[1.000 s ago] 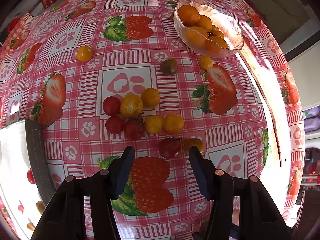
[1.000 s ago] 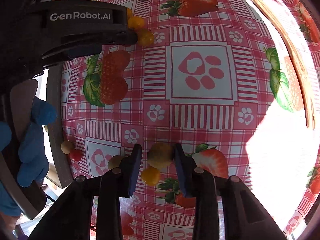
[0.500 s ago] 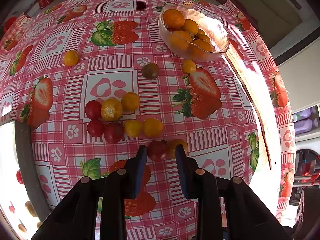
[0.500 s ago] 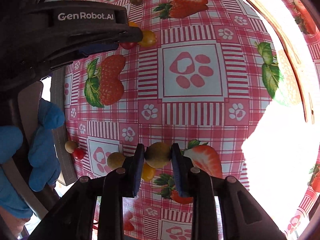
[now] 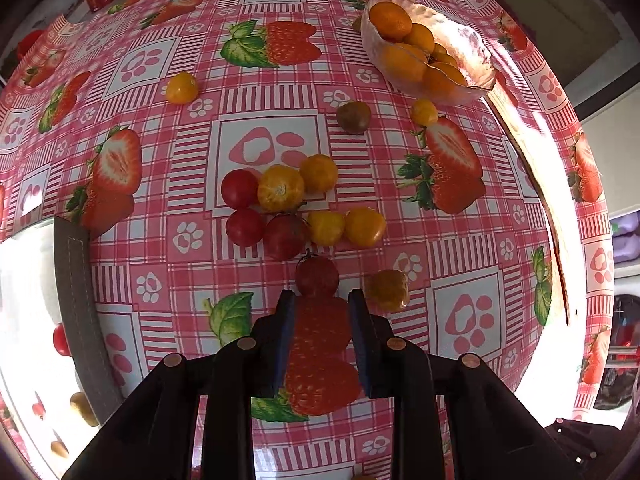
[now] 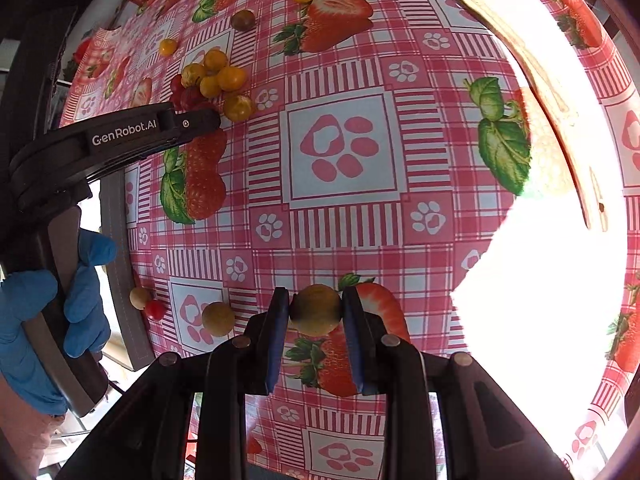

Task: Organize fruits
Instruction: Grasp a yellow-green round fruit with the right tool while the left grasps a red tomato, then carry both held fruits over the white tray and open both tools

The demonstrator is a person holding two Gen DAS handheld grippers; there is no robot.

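Observation:
In the left wrist view a cluster of red and yellow cherry tomatoes (image 5: 280,192) lies mid-table. A dark red tomato (image 5: 317,276) sits just ahead of my left gripper (image 5: 322,300), whose jaws are narrowly apart and hold nothing. An orange tomato (image 5: 387,290) lies beside its right finger. A glass bowl (image 5: 476,56) of orange fruits stands at the far right. In the right wrist view my right gripper (image 6: 316,304) is shut on a yellow-green tomato (image 6: 316,310), lifted above the cloth. The left gripper's side (image 6: 132,134) shows at the left.
The table wears a pink checked strawberry cloth (image 5: 280,80). Loose tomatoes: a yellow one (image 5: 182,88), a brownish one (image 5: 353,117), a yellow one (image 5: 424,112) by the bowl. Near the front edge lie more small fruits (image 6: 218,319). A wooden strip (image 5: 536,184) runs along the right.
My left gripper narrowed its jaws and drew back slightly from the dark red tomato. My right gripper closed on the yellow-green tomato and lifted it off the cloth.

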